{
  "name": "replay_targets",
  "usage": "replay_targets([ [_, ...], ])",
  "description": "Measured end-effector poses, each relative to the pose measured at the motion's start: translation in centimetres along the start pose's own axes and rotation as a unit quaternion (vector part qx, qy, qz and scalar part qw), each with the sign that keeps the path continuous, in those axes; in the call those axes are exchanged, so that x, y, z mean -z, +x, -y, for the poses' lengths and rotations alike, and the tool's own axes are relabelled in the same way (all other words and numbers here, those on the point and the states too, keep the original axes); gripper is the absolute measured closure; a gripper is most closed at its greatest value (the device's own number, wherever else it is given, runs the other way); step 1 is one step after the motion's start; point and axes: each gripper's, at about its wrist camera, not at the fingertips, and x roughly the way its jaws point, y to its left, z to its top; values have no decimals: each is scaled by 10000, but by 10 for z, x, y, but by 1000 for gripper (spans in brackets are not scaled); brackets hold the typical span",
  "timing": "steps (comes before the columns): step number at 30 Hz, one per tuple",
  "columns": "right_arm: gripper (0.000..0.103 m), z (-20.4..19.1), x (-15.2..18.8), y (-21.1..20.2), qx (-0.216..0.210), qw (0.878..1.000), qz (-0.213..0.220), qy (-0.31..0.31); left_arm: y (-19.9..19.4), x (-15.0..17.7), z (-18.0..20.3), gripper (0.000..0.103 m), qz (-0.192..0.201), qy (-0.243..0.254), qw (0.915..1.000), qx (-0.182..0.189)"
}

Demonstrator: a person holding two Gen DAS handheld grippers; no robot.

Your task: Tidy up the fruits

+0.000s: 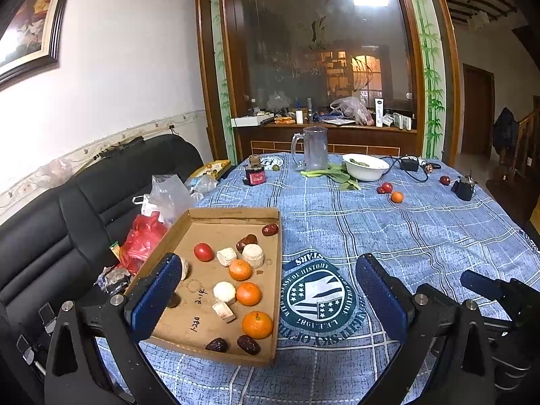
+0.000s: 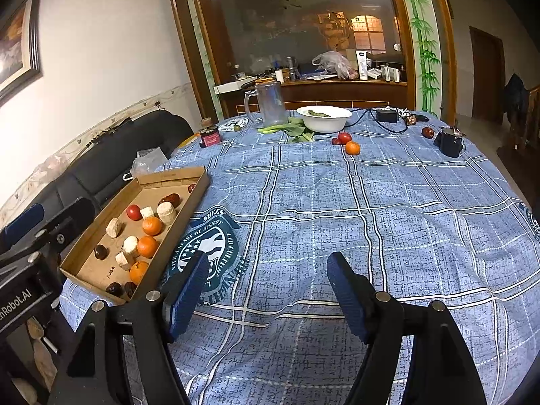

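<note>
Both claws stood wide and empty over the blue plaid tablecloth (image 2: 388,209). The left gripper (image 1: 270,290) hung by the cardboard tray (image 1: 202,347), which already held oranges, dates and a tomato. The right gripper (image 2: 266,290) pointed toward loose fruit at twelve o'clock: an orange (image 2: 352,147) touching a tomato (image 2: 344,138), with a lone red fruit (image 2: 427,132) at one o'clock beside a black object (image 2: 450,141). The likely next pick was the orange; a centred, gentle closure would keep it from rolling into the white bowl (image 2: 324,117).

Glass mug (image 1: 314,148) beside white bowl (image 1: 365,167); greens (image 1: 332,173) between; black sofa (image 1: 67,209) left.
</note>
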Motion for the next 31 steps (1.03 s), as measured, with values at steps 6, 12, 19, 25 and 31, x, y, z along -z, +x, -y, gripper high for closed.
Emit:
replay_targets([
  [6, 26, -4, 1, 0, 0, 10000, 6, -43, -5, 10, -3, 0, 104, -97, 9984, -546],
  [12, 26, -14, 3, 2, 2, 9998, -12, -201, 8, 18, -10, 0, -199, -201, 9990, -357],
  [19, 24, -24, 7, 9, -19, 9993, -127, -342, 20, 26, -19, 0, -515, -309, 9977, -300],
  [25, 22, -32, 11, 14, -47, 9987, -212, -467, 29, 31, -22, 0, -751, -412, 9961, -213],
  [31, 20, -33, 13, 18, -42, 9985, -275, -476, 35, 33, -22, 0, -961, -447, 9943, -59],
])
